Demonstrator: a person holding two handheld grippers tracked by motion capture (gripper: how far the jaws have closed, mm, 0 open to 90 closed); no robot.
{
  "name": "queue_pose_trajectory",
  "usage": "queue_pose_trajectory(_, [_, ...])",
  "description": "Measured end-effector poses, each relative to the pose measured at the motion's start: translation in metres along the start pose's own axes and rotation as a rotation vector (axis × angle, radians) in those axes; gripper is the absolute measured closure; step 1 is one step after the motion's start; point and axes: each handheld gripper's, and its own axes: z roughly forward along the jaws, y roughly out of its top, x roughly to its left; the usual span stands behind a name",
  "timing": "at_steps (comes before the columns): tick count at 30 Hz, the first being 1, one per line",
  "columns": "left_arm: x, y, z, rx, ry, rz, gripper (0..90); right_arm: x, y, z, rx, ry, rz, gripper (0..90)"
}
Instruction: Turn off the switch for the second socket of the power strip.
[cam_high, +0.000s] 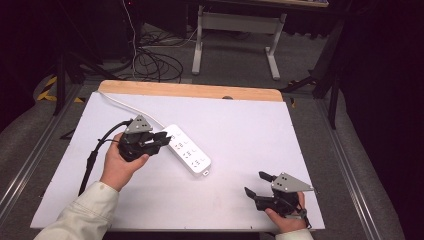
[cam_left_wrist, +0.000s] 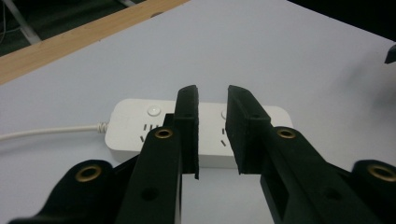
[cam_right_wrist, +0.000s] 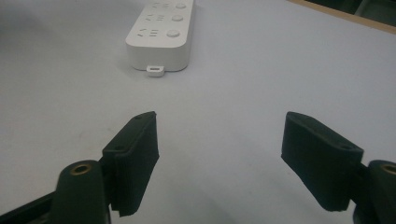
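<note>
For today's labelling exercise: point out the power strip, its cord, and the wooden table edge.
power strip (cam_high: 188, 149): high view, middle of its top face.
cord (cam_left_wrist: 51, 131): left gripper view, white run beside the strip's end.
wooden table edge (cam_high: 190, 90): high view, far strip of bare wood.

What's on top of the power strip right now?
The left gripper hovers by the power strip, jaws slightly apart with nothing between them. No plugs sit in the visible sockets; the jaws hide part of its top.
</note>
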Motion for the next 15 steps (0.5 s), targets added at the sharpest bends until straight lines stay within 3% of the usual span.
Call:
queue_pose_trajectory(1, [0.000, 0.001, 0.003, 0.003, 0.004, -0.006, 77.2, 0.000, 0.000, 0.000, 0.000, 0.001, 0.000, 27.7])
queue_pose_trajectory(6, [0.002, 0.002, 0.016, -0.032, -0.057, -0.050, 87.1, 0.000, 0.000, 0.000, -0.004, 0.008, -0.002, 27.7])
queue_pose_trajectory(9, [0.003, 0.002, 0.023, -0.031, -0.050, -0.049, 89.8, 0.000, 0.000, 0.000, -0.005, 0.008, -0.003, 27.7])
queue_pose_trajectory(13, [0.004, 0.000, 0.032, -0.038, -0.078, -0.065, 89.9, 0.000, 0.000, -0.001, -0.006, 0.011, -0.001, 27.7])
queue_pose_trajectory(15, [0.005, 0.001, 0.037, -0.033, -0.067, -0.052, 89.9, 0.001, 0.000, -0.002, -0.009, 0.010, 0.000, 27.7])
